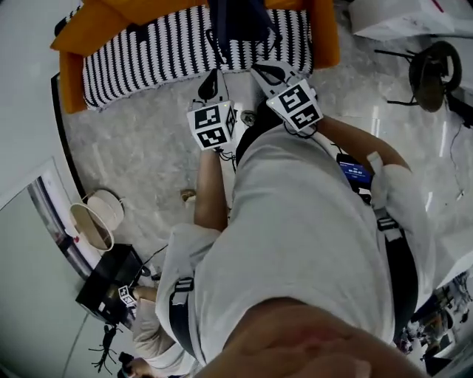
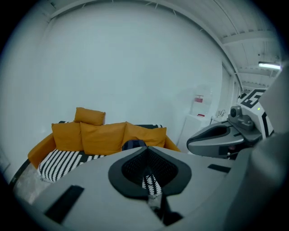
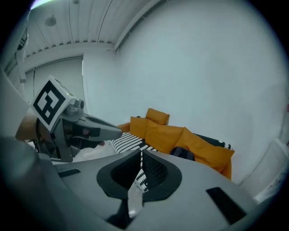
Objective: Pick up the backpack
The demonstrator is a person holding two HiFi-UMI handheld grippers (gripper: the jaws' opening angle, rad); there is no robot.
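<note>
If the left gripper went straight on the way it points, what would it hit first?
Probably the sofa's striped seat, just in front of the backpack; depth is hard to judge.

Backpack [image 1: 236, 22] top seemingly out of view

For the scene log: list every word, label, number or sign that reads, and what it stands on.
None can be read.
Red-and-white sign on the white wall: too blurred.
Small blue-lit screen beside the person's arm: too small.
White cubes with black square markers: patterns only, no words.
</note>
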